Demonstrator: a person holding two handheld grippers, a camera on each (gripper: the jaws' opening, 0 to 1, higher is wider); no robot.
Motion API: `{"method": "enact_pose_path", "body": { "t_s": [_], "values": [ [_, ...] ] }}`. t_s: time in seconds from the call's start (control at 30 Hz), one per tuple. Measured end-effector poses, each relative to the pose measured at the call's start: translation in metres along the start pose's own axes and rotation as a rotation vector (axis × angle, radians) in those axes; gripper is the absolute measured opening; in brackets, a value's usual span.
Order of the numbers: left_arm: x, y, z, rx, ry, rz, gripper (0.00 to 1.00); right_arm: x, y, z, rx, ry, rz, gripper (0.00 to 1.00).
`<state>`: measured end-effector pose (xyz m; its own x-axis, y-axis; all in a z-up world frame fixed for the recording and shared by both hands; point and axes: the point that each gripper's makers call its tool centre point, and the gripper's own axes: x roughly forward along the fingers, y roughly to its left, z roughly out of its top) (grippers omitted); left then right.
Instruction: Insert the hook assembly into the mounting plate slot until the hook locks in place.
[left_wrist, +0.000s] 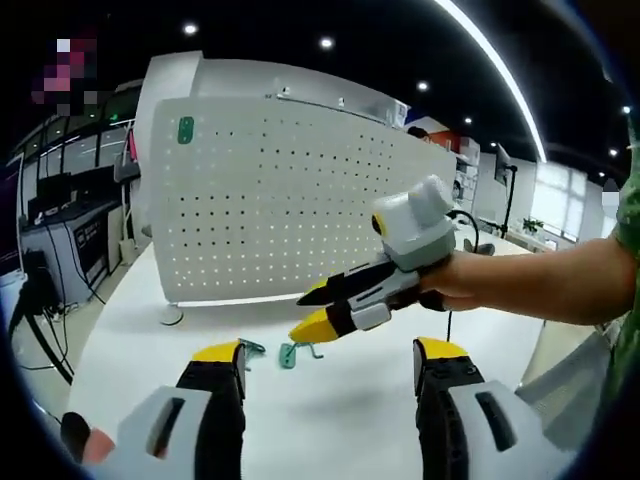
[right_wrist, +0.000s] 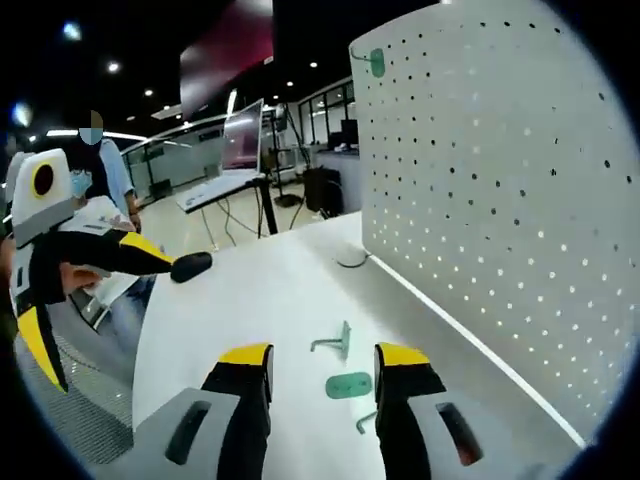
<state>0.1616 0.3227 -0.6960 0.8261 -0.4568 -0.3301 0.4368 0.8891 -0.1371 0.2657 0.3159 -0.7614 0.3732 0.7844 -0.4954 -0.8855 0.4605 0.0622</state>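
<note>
Hooks were lying loose on the white table, just ahead of the right gripper, near the foot of the pegboard. One green hook was already hanging high on the board. Right gripper's jaws were spread, holding nothing; left gripper likewise released, hovering above the table. Looked like the pre-grasp step: nothing was picked up yet. Next move called for dropping the right jaws around a hook and pinching it, then lining it up with a board slot.
</note>
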Motion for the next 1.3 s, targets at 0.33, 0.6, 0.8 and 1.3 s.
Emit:
{"method": "enact_pose_path", "body": {
  "t_s": [0.33,0.6,0.8,1.3],
  "values": [
    [0.003,0.002,-0.002,-0.003,0.007,-0.012,0.7,0.028,-0.007,-0.009,0.005,0.066,-0.009,0.32],
    [0.005,0.008,-0.005,-0.015,0.012,-0.011,0.7,0.047,-0.012,-0.024,0.019,0.121,-0.008,0.25],
    [0.005,0.018,-0.007,-0.028,0.013,0.007,0.7,0.059,-0.012,-0.028,0.008,0.153,-0.003,0.22],
    [-0.007,0.04,-0.006,-0.047,0.005,0.062,0.69,0.073,-0.015,-0.041,0.012,0.228,-0.024,0.16]
  ]
}}
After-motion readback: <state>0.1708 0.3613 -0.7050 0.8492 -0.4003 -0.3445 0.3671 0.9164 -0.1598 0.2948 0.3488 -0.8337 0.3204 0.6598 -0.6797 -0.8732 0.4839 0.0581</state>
